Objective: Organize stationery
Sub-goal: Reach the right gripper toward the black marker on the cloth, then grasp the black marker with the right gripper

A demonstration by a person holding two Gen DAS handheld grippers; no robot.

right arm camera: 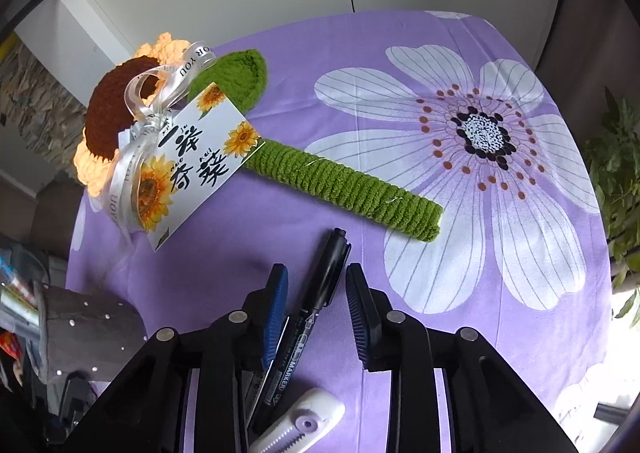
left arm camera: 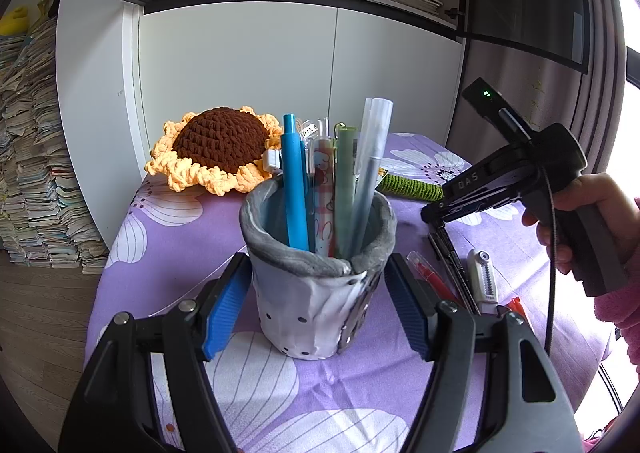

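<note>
My left claw (left arm camera: 316,305) is open around the pen cup (left arm camera: 316,277) on the worktop (left arm camera: 160,237), right claw (right arm camera: 316,305) open over the black marker (right arm camera: 316,317) lying flat.

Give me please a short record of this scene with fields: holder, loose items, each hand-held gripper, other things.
holder: pen cup, upright, with several pens inside
left hand-held gripper: open, pads on either side of the pen cup, not pressing it
right hand-held gripper: open, astride the black marker
loose items: black marker, red pen, correction tape, all lying on the tablecloth
other things: crochet sunflower with gift card
</note>
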